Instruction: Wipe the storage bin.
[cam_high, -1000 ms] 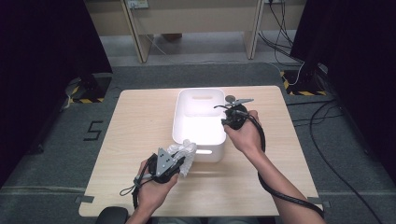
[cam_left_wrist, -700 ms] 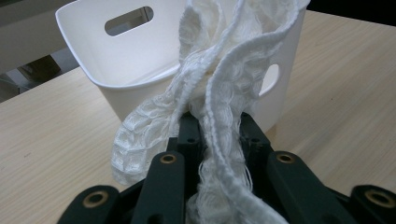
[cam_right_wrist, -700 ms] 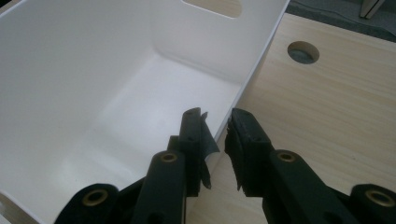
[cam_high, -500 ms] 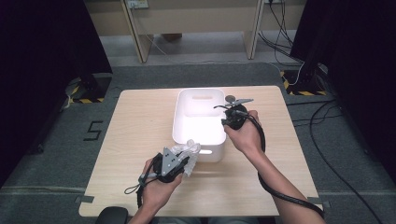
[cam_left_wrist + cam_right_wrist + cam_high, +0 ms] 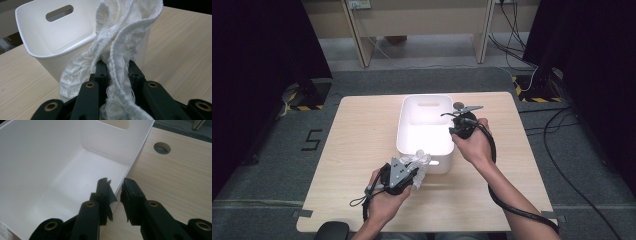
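The white bin (image 5: 424,131) stands mid-tabletop (image 5: 362,150), and its walls are what block any level pass between my two hands. Its open top is free, the inside bare. My right tool (image 5: 115,187) sits astride the bin's right wall, one jaw inside and one outside. My left tool (image 5: 117,72), just before the near wall, carries a white cloth (image 5: 120,45) that rises against that wall. The tabletop to the left and along the right edge lies open.

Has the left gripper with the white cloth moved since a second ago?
Yes, slightly. In the high view the left gripper, shut on the white cloth, has edged right along the near wall of the white bin, toward its near right corner.
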